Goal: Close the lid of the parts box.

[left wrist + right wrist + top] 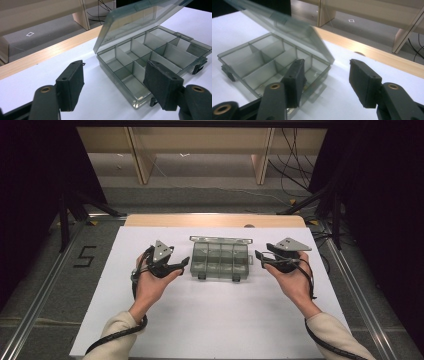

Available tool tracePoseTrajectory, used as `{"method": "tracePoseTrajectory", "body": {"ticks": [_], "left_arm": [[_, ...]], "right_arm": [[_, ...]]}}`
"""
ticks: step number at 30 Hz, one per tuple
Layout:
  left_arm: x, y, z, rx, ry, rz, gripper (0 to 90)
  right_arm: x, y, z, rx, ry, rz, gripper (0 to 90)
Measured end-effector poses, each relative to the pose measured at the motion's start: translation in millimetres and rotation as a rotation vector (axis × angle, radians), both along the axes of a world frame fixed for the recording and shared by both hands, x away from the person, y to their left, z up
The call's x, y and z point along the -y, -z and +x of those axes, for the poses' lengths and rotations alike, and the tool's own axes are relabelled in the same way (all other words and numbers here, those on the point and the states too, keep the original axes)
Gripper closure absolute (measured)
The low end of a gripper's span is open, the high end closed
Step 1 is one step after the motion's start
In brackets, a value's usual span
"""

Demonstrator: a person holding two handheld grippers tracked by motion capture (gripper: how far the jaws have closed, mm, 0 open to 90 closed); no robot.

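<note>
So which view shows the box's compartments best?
The left gripper view: the compartment box stands close, its dividers and bare floors plain under the raised lid. The right gripper view has one jaw across it; the high view shows it small.

A clear grey plastic organizer box (pixel 220 259) lies on the white table, its lid (pixel 135 18) raised at the back, divided compartments empty.
</note>
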State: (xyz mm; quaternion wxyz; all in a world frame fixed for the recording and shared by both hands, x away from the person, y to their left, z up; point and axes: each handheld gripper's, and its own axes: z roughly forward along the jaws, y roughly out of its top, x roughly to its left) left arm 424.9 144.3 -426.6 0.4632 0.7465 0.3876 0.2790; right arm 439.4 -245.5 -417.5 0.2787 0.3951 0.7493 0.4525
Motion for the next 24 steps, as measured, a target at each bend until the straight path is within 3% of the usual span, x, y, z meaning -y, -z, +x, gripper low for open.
{"method": "tracePoseTrajectory", "body": {"ticks": [1, 3, 5, 8, 9, 12, 15, 17, 24], "left_arm": [[-2.9, -3.1, 0.3, 0.005, -0.006, 0.000, 47.1], [-6.5, -9.4, 0.7, 0.012, -0.034, 0.001, 58.9], [-8.4, -17.4, 2.1, 0.026, -0.040, 0.015, 72.2], [-6.1, -24.0, 6.6, 0.029, -0.035, -0.010, 86.1], [-3.8, -26.0, 8.7, 0.026, -0.033, -0.023, 88.6], [3.1, -31.7, 19.0, 0.018, -0.039, -0.046, 89.9], [10.0, -36.4, 28.7, 0.009, -0.035, -0.066, 90.0], [15.2, -38.7, 33.0, 0.009, -0.040, -0.103, 90.0], [27.8, -39.9, 39.1, 0.000, -0.021, -0.099, 90.0]], "right_arm": [[3.9, -3.2, 1.8, 0.011, 0.005, -0.007, 46.3], [7.3, -8.5, 2.4, -0.012, 0.018, -0.010, 51.3], [10.9, -14.6, 4.9, -0.003, 0.017, -0.016, 59.2], [9.2, -20.2, 9.4, 0.003, 0.011, -0.012, 72.9], [7.8, -23.1, 10.4, -0.014, 0.004, -0.006, 77.6], [-1.0, -30.5, 14.1, 0.013, 0.032, 0.013, 90.0], [-11.3, -37.9, 18.2, 0.001, 0.018, 0.017, 90.0], [-18.9, -38.8, 21.7, 0.005, 0.006, 0.025, 90.0], [-31.0, -35.0, 22.5, 0.001, -0.017, 0.018, 90.0]]}}
